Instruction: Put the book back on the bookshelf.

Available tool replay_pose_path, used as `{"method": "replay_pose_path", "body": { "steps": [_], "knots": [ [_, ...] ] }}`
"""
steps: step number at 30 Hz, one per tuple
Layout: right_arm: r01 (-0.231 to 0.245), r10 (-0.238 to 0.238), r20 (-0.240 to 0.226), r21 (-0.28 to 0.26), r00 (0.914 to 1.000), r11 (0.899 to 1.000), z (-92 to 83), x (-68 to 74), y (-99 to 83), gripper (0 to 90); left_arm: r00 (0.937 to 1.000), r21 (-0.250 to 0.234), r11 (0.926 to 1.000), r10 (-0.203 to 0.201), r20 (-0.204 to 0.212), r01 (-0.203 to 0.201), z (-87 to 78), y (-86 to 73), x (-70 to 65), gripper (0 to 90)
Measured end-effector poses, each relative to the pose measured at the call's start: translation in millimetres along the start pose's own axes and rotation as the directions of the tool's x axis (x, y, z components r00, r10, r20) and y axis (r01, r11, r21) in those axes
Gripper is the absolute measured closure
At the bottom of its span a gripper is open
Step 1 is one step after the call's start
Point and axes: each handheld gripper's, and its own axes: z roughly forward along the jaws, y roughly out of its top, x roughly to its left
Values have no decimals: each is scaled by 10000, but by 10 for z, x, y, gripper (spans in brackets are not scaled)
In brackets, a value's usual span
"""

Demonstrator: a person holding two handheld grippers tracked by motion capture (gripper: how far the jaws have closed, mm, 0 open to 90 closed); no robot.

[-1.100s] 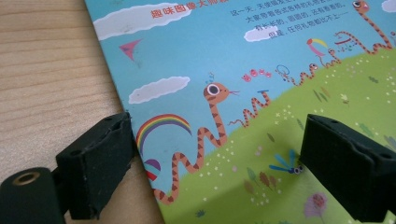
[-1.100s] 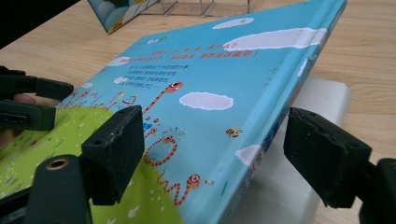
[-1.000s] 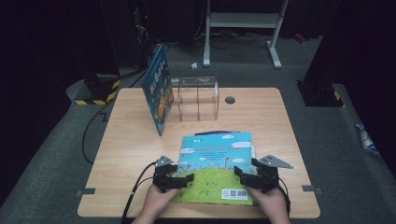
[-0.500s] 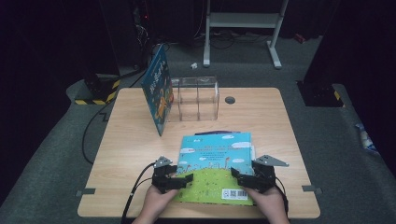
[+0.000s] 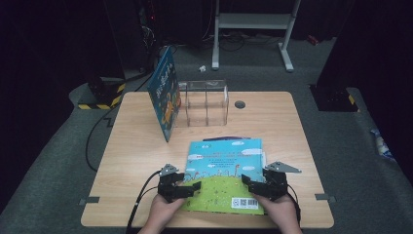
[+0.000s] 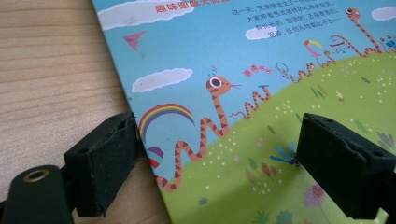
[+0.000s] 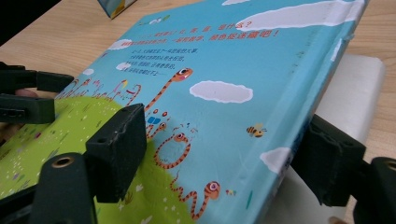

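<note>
A picture book [image 5: 226, 170] with a blue sky and green hill cover lies flat at the near edge of the table [image 5: 136, 141], on top of other books. My left gripper [image 5: 195, 187] sits at its near left corner. In the left gripper view it [image 6: 210, 163] is open, one jaw on the wood beside the book's edge [image 6: 140, 116] and the other over the cover. My right gripper [image 7: 224, 158] straddles the book's right edge [image 7: 299, 135], one jaw above the cover and one below. Its jaws have just been closing and still stand apart from the book.
A second picture book [image 5: 164, 92] stands upright against a clear plastic divider box [image 5: 203, 102] at the back of the table. A white book [image 7: 355, 93] lies under the top one. A round grommet hole [image 5: 239, 104] is beside the box.
</note>
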Motion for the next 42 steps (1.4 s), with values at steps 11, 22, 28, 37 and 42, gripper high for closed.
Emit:
{"method": "replay_pose_path", "body": {
  "steps": [11,22,28,37,42],
  "knots": [
    [253,-252,232,-37,9994,9997,-68,32,28,299,9999,31,10000,45,-118,-45,6,-1,-6,146],
    [730,-712,530,-330,9961,9968,-123,59,18,342,9999,12,10000,50,-117,-50,2,-3,-10,146],
    [965,-928,631,-582,9937,9936,-150,79,12,367,9998,-84,10000,50,-173,-52,-12,-3,2,143],
    [1333,-1268,708,-973,9894,9863,-177,97,-6,380,9996,-194,9994,-290,-2,290,-14,5,29,121],
    [1638,-1561,732,-1151,9850,9798,-199,129,-12,381,9995,-226,9993,-287,142,291,-17,7,38,107]
  ]
}}
